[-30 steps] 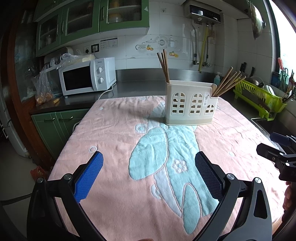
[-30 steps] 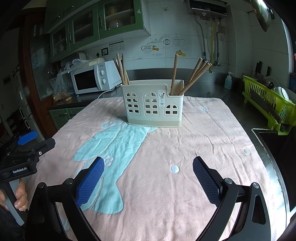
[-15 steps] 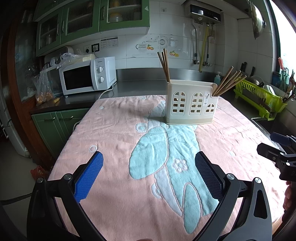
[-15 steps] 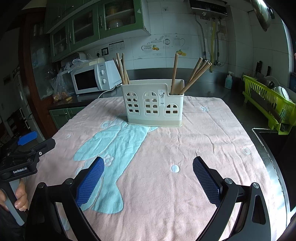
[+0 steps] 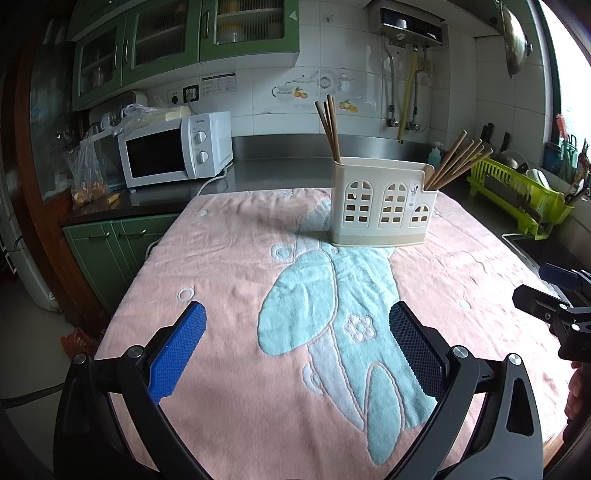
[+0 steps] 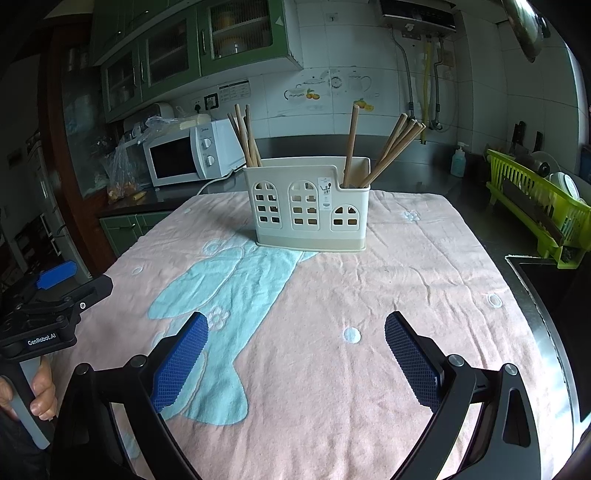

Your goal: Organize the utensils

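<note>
both hand-held grippers — left (image 5: 297, 345), right (image 6: 295, 349) — gape wide, empty; chopsticks (image 6: 391, 147) stand in caddy (image 6: 310, 208).

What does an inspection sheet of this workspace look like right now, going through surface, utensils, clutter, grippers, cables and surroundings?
Surface: pink towel with a blue figure, wrinkled, covering the table.
Job's things: cream holder upright on the towel; chopsticks in its left end, more chopsticks leaning in its right end.
Clutter: nothing seen on the towel.
Grippers: left gripper open, empty; right gripper open, empty; both above the towel's near part.
Cables: white cord from the microwave.
Surroundings: green rack, green cabinets.
</note>
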Demonstrator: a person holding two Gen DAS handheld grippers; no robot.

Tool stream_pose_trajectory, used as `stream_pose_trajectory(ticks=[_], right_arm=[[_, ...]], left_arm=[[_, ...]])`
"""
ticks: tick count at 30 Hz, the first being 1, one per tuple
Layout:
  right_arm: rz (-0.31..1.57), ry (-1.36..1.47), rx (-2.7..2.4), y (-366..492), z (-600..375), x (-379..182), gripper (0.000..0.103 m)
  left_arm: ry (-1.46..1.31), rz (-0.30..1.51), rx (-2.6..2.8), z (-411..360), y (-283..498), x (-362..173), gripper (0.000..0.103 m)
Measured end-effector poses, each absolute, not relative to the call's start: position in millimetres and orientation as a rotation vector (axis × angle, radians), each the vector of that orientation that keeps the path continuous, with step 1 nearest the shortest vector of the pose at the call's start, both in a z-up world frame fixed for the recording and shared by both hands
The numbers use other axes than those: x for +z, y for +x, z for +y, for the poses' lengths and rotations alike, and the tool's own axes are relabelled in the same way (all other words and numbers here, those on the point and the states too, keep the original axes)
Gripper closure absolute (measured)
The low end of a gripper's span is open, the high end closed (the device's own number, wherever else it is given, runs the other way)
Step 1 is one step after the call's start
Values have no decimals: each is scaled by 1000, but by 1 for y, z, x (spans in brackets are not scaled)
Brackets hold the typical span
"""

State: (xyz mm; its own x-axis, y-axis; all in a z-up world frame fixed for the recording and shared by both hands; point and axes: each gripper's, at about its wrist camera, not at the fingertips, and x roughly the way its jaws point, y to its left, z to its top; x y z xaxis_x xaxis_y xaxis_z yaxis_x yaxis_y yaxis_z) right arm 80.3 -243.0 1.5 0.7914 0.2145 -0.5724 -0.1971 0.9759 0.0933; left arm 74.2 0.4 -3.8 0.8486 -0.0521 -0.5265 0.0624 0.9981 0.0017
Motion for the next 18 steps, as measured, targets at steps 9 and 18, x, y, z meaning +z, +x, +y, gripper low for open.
stream_pose_trajectory(ticks=[9, 18], right_arm=[[619, 29, 222, 80, -243, 1, 10], [621, 28, 226, 80, -242, 1, 10]], left_arm=[[6, 549, -68, 3, 73, -3, 5], [8, 558, -70, 2, 75, -3, 5]])
